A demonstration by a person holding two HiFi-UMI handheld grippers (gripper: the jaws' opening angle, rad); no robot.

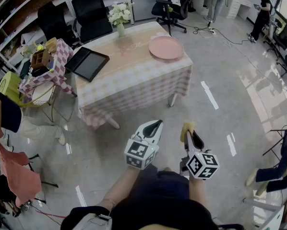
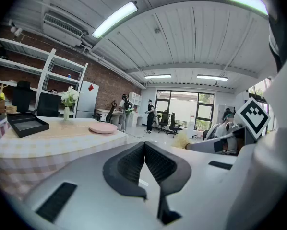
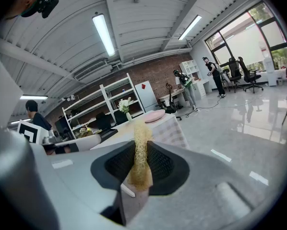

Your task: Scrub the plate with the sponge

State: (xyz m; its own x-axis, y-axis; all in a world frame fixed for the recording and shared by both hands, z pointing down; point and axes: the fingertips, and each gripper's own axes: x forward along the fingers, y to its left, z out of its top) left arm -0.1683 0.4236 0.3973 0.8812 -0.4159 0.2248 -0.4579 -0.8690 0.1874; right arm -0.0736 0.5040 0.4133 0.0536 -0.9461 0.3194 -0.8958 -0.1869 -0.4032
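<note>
A pink plate (image 1: 166, 47) lies on the far right part of a table with a checked cloth (image 1: 134, 75); it also shows as the plate (image 2: 103, 128) in the left gripper view and the plate (image 3: 154, 115) in the right gripper view. Both grippers hang over the floor, well short of the table. My right gripper (image 1: 190, 133) is shut on a yellow sponge (image 1: 187, 128), which stands up between the jaws as the sponge (image 3: 141, 152). My left gripper (image 1: 154, 125) is shut, its jaws touching with nothing between them.
A black tray (image 1: 87, 63) and a vase of white flowers (image 1: 120, 16) share the table. A small side table (image 1: 45, 66) and office chairs (image 1: 170, 6) stand around it. People stand at the back right, one sits at the left. Cables cross the floor (image 1: 215, 32).
</note>
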